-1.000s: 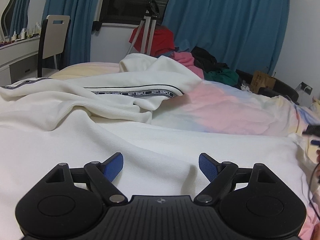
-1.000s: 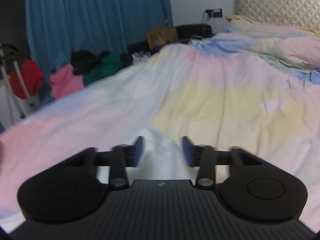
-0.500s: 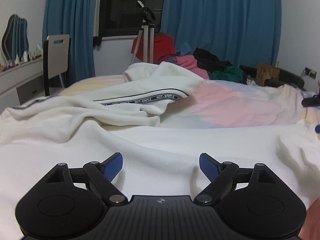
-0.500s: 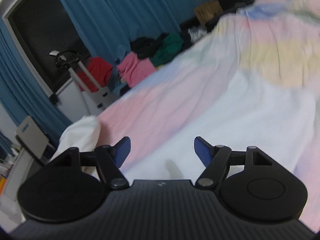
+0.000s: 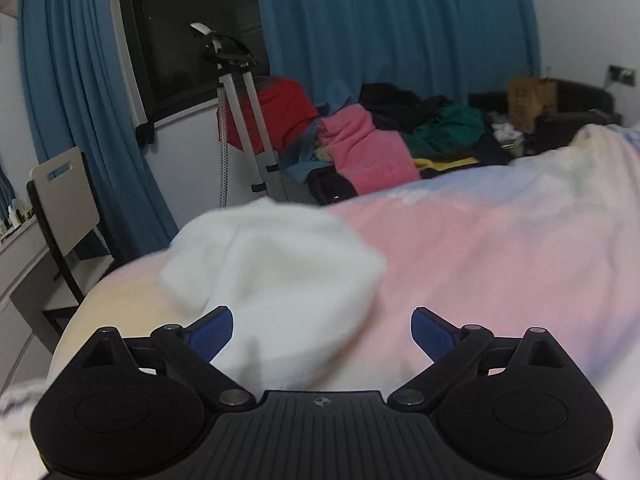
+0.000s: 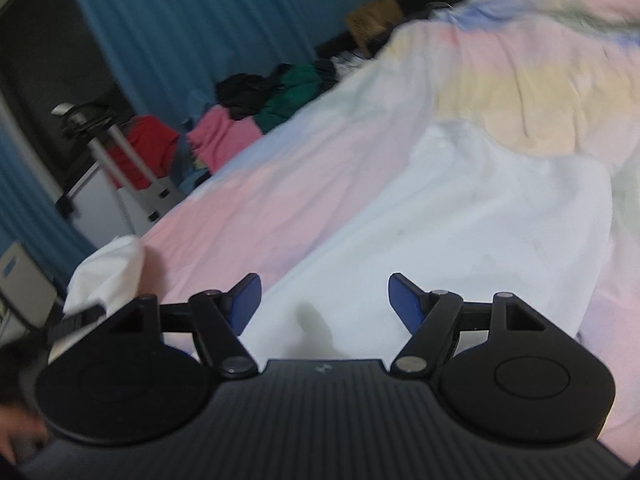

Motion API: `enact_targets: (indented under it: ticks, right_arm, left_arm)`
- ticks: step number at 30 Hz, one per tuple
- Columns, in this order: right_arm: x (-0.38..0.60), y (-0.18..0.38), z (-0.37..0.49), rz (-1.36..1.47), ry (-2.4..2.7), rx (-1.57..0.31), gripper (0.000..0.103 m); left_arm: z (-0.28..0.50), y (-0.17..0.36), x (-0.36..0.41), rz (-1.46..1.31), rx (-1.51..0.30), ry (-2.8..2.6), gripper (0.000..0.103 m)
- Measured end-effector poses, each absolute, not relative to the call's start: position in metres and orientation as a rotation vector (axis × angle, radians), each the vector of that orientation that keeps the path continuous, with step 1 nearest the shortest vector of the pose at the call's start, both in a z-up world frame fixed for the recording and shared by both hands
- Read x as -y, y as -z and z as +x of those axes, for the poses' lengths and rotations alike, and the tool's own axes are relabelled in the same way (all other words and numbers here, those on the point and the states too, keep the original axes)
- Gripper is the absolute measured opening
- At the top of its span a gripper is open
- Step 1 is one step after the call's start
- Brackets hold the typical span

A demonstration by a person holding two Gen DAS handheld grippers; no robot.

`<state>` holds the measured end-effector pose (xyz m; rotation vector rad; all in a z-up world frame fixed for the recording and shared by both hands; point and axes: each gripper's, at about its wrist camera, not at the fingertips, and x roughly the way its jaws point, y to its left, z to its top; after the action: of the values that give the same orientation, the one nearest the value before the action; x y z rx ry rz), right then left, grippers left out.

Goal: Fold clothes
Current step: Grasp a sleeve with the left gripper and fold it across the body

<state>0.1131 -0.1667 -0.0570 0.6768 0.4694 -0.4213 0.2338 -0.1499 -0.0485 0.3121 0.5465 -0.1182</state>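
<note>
A white garment [image 5: 276,264] lies on the pastel bedspread [image 5: 500,248]. In the left wrist view a bunched part of it rises just ahead of my left gripper [image 5: 322,330], which is open and empty above it. In the right wrist view a flat stretch of the same white cloth [image 6: 480,216] runs forward from my right gripper [image 6: 325,300], which is open and empty above it. Another white bunch [image 6: 108,272] shows at the left of that view.
A pile of pink, green, black and red clothes [image 5: 368,148] lies beyond the bed's far edge, with a white stand [image 5: 240,120] beside it. A chair [image 5: 64,208] and desk stand left of the bed. Blue curtains [image 5: 392,20] hang behind.
My left gripper has lifted and turned toward the far end of the bed, so the white bunch now fills its view. My right gripper, open since half a second ago, has shifted slightly over the flat cloth.
</note>
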Motion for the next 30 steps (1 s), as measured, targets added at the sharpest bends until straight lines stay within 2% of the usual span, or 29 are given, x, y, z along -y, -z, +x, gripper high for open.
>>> enact_targets:
  ticks: [2,5,9,11,12,13,15,18,24,28,30]
  right_arm:
    - [0.178,0.069,0.127,0.734,0.446,-0.461,0.073]
    - [0.189,0.082,0.144,0.788,0.464,-0.463,0.073]
    - [0.197,0.098,0.152,0.838,0.463,-0.432,0.074]
    - [0.201,0.105,0.156,0.859,0.477,-0.439,0.074]
    - [0.203,0.106,0.157,0.863,0.476,-0.435,0.074]
    - [0.203,0.105,0.157,0.863,0.474,-0.421,0.074]
    - [0.204,0.103,0.154,0.872,0.473,-0.403,0.074]
    - [0.205,0.104,0.149,0.892,0.478,-0.401,0.073]
    - [0.198,0.094,0.138,0.878,0.468,-0.393,0.074]
    - [0.189,0.084,0.131,0.850,0.445,-0.379,0.074]
    - [0.186,0.078,0.126,0.841,0.439,-0.366,0.074]
  left_arm:
    - [0.279,0.051,0.181,0.349,-0.573,0.088,0.097]
    - [0.344,0.072,0.218,0.409,-0.754,-0.013,0.092]
    - [0.401,0.106,0.234,0.467,-0.873,-0.154,0.091]
    - [0.413,0.114,0.230,0.478,-0.878,-0.199,0.073]
    - [0.417,0.116,0.225,0.478,-0.873,-0.214,0.053]
    - [0.419,0.117,0.220,0.474,-0.870,-0.220,0.038]
    - [0.419,0.109,0.207,0.447,-0.874,-0.183,0.020]
    - [0.405,0.081,0.186,0.368,-0.859,-0.062,0.009]
    - [0.340,-0.023,0.172,0.264,-0.734,0.297,0.008]
    - [0.296,-0.098,0.136,0.132,-0.592,0.527,0.008]
    - [0.293,-0.112,0.110,0.049,-0.558,0.552,0.009]
